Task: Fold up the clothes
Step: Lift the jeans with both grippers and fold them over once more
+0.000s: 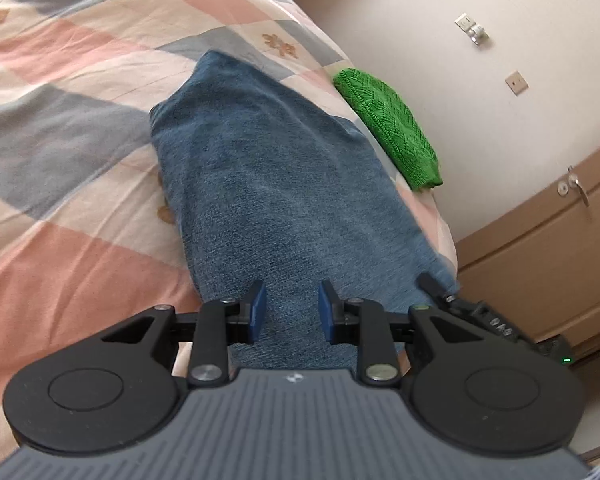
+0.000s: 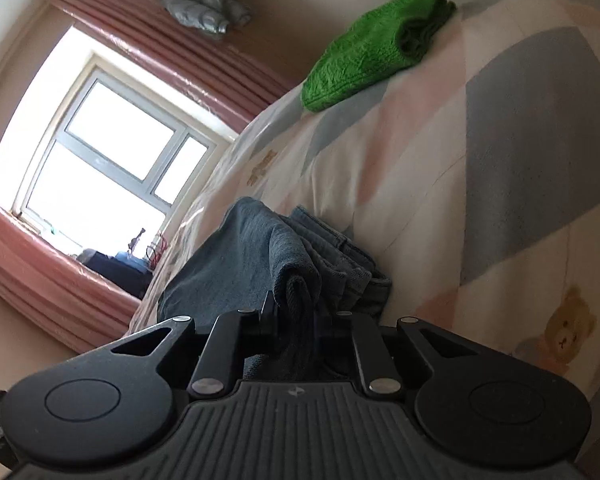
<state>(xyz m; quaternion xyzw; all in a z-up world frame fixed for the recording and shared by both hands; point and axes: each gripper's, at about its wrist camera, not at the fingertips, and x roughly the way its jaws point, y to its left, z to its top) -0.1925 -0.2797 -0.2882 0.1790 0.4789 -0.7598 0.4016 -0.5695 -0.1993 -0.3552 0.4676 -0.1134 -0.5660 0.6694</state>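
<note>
Blue jeans (image 1: 268,184) lie folded in a long strip on the patchwork quilt (image 1: 60,160). At their near end my left gripper (image 1: 292,312) stands with denim running between its blue pads (image 1: 258,312), which press on the cloth. The near end of the jeans bunches up in the right wrist view as a thick fold (image 2: 296,280). My right gripper (image 2: 300,312) is shut on that fold, and the denim hides its pads. Stacked denim layers (image 2: 340,248) show to the right of the fold. Part of the right gripper (image 1: 480,312) shows at the jeans' right edge.
A folded green knit sweater (image 1: 388,124) (image 2: 372,52) lies at the bed's edge by the white wall. A brown door with a handle (image 1: 580,192) stands to the right. A bright window (image 2: 112,152) with pink curtains (image 2: 40,280) lies beyond the bed.
</note>
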